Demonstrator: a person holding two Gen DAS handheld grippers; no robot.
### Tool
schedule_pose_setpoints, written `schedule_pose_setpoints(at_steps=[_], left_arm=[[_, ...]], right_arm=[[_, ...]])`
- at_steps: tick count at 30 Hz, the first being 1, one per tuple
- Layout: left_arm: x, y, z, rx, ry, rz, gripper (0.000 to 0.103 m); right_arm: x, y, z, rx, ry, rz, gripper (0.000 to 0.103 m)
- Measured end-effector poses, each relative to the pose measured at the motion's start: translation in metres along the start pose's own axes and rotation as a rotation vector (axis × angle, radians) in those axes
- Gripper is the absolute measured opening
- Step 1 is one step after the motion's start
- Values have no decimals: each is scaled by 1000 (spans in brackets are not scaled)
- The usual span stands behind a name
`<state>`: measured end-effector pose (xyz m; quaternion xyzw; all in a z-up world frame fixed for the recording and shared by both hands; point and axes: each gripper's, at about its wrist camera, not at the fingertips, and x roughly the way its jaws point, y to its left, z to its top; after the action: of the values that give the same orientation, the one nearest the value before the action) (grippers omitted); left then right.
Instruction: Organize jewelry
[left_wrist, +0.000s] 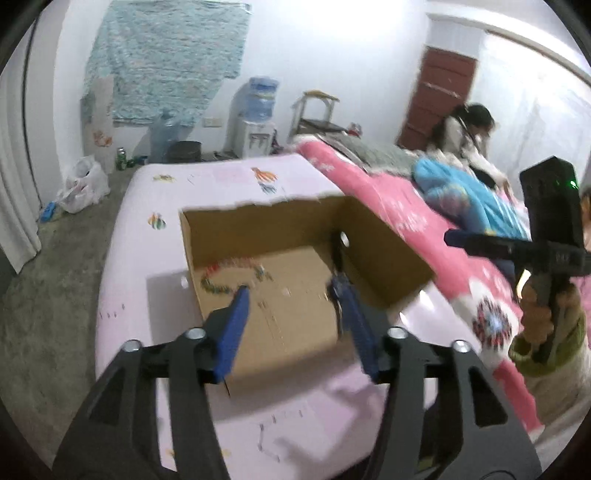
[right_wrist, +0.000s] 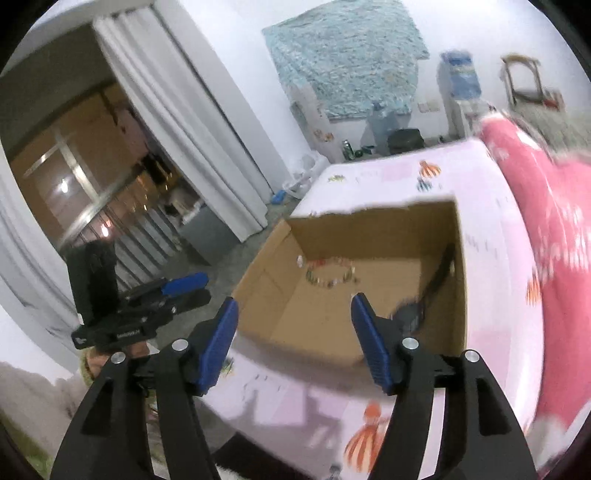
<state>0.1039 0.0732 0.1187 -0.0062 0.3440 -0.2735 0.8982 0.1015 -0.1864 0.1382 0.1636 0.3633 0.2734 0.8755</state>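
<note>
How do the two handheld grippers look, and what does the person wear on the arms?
Both the left gripper and the right gripper have black angular linkage arms with silver bolts and blue ribbed fingers. A green light glows on the right one's black body. The sleeve has an olive-green cuff.

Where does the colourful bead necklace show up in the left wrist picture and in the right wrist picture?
Left wrist: bead necklace on the cardboard box floor, left of centre, just beyond the left finger's tip.
Right wrist: bead necklace mid-frame, near the box's far wall.
Shared landmark: the blue patterned cloth on the wall.
</note>
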Motion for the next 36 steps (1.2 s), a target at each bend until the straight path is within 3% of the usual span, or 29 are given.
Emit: schedule_pose_setpoints(at_steps=[4,8,11,15,17,23,28,36], left_arm=[[8,-18,-35,16,66,-12,66],[41,-33,-69,-9,146,-14,66],[69,-48,-85,48,172,14,66],[109,-71,-96,202,197,39,49],[123,-76,-97,212,229,24,39],[142,-90,-95,293,210,33,34],[155,-88,-95,301,234,47,15],[154,-84,-98,324,213,53,15]], right_arm=[[1,-26,-55,112,30,-80,63],[20,-46,-100,209,83,-137,63],[36,-48,-116,181,113,-227,58],[55,-45,-123,91,142,-326,44],[60,-47,-124,69,150,-358,41],[62,-55,-128,44,152,-329,40],[58,-57,-130,58,143,-297,40],[49,-65,-138,121,121,-273,40]])
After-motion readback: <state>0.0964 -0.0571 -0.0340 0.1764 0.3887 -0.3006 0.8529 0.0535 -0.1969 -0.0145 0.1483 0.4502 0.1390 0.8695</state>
